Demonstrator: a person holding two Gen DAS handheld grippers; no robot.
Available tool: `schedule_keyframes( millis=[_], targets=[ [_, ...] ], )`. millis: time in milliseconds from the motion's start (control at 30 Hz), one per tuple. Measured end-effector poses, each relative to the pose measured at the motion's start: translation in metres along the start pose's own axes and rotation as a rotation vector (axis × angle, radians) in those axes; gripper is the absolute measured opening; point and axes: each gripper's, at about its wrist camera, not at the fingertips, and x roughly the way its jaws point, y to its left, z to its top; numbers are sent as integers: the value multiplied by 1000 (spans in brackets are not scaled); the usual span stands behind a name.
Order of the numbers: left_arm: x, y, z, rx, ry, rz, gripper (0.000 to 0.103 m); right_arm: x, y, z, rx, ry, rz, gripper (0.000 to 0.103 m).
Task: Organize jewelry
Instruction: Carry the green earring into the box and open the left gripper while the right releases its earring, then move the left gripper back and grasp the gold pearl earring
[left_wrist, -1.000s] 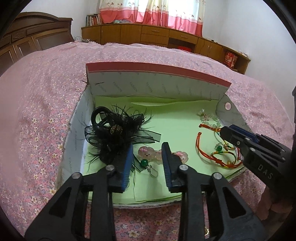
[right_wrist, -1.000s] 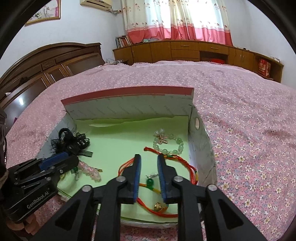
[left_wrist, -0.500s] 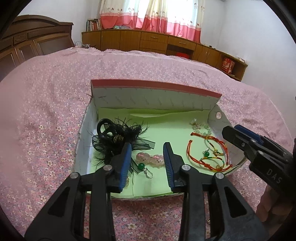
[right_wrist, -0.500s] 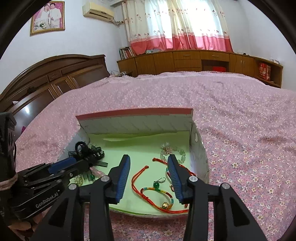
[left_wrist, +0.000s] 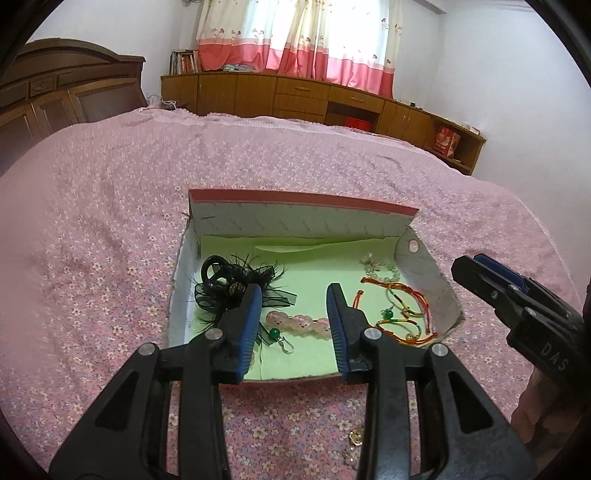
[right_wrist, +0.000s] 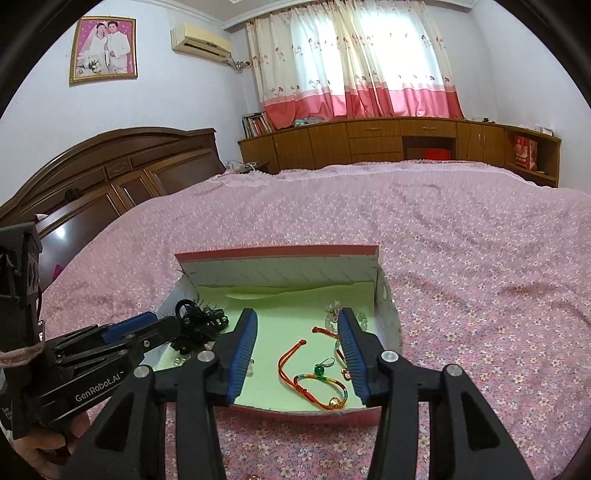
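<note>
Jewelry lies in a box (left_wrist: 424, 291) on the bed (left_wrist: 110, 221): bracelets (right_wrist: 321, 384) at its right, hair clip (left_wrist: 299, 323) at its front. Both the left gripper (left_wrist: 293, 328) and right gripper (right_wrist: 297, 354) hover spread and empty; tangled cords could snag and lift together.

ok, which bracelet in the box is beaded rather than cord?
The pale green bead bracelet at the back right corner; the red cord bracelet and rainbow cord bracelet lie nearer the front.

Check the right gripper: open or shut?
Open. The right gripper has its blue pads spread wide above the box, nothing between them.
</note>
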Motion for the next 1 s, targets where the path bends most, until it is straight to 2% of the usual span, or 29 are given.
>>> schedule_keyframes(
  millis=[500,767,1000],
  targets=[
    [-28,-8,-11,38,17,-17,29,-42,6,-8,13,-16,21,49],
    [-31,-10,-28,27,71,-40,30,-54,4,-25,35,11,16,50],
    [-21,-13,-46,22,145,-50,30,-55,-3,-43,54,67,-3,50]
  ],
)
